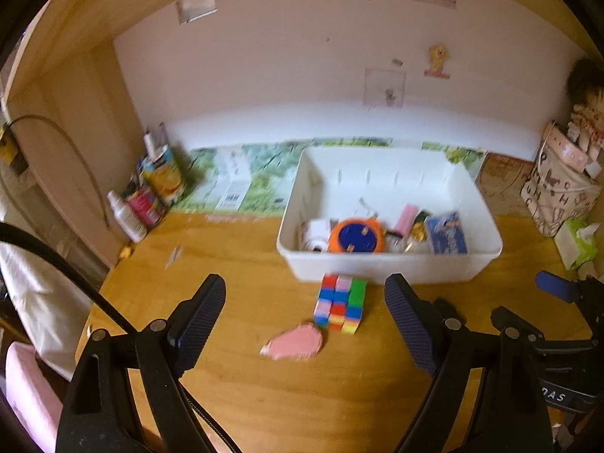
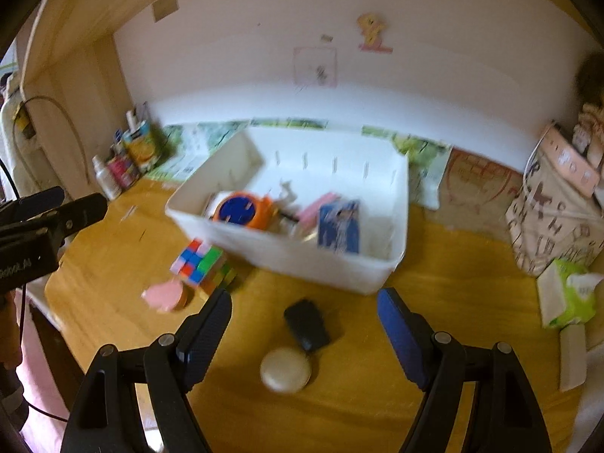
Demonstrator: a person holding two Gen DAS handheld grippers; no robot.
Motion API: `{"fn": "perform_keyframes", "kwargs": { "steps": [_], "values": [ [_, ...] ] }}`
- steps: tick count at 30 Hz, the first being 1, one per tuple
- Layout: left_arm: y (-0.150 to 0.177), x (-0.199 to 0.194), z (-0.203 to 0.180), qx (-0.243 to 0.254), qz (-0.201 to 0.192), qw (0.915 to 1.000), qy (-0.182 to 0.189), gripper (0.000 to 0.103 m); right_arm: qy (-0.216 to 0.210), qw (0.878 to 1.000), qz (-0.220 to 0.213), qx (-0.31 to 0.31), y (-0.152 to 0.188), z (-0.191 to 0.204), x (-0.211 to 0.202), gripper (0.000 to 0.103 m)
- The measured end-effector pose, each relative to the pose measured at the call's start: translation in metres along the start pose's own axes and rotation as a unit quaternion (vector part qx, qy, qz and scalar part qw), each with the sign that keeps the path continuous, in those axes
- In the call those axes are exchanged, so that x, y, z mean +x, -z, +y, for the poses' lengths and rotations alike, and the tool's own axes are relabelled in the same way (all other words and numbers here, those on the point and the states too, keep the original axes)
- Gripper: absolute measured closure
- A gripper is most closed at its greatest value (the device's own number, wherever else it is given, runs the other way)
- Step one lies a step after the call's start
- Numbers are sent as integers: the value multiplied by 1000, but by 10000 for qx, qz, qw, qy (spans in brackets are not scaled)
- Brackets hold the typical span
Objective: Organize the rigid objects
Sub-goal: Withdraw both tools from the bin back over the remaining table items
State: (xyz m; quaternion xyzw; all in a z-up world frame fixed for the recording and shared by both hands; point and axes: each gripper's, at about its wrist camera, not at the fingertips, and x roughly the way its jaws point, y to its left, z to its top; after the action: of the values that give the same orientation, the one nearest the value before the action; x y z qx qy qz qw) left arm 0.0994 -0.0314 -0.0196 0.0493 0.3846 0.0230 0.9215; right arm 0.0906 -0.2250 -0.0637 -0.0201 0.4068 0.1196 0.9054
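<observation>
Hovering wide and empty, left gripper (image 1: 305,315) frames a blocky multicoloured cube (image 1: 341,304) and flat pink piece (image 1: 294,341) ahead, before the white plastic bin (image 1: 385,264). Right gripper (image 2: 304,324), likewise wide, brackets a dark rounded object (image 2: 306,324) and cream disc (image 2: 285,373).

Both wrist views look steeply down, sharing the white bin (image 1: 389,264).

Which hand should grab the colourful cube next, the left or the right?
Probably the left. The cube lies on the table straight ahead between the open left gripper fingers, beside the white bin. The right gripper, also open, faces a black object and a round cream one instead.
</observation>
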Motion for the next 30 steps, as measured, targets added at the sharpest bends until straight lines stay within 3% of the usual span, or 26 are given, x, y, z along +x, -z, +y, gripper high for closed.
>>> {"fn": "perform_keyframes", "kwargs": {
  "steps": [8, 14, 24, 30],
  "values": [
    [33, 2, 13, -66, 345, 9990, -264, 15, -320, 9984, 445, 136, 34, 6, 7, 23],
    [48, 13, 20, 112, 600, 9977, -305, 15, -302, 9966, 701, 302, 49, 7, 17, 23],
    [58, 45, 26, 685, 1123, 9913, 52, 15, -168, 9900, 1026, 951, 71, 7, 36, 23],
    [62, 72, 25, 1203, 1527, 9804, 331, 15, 79, 9830, 1155, 1423, 79, 11, 52, 23]
  ]
}}
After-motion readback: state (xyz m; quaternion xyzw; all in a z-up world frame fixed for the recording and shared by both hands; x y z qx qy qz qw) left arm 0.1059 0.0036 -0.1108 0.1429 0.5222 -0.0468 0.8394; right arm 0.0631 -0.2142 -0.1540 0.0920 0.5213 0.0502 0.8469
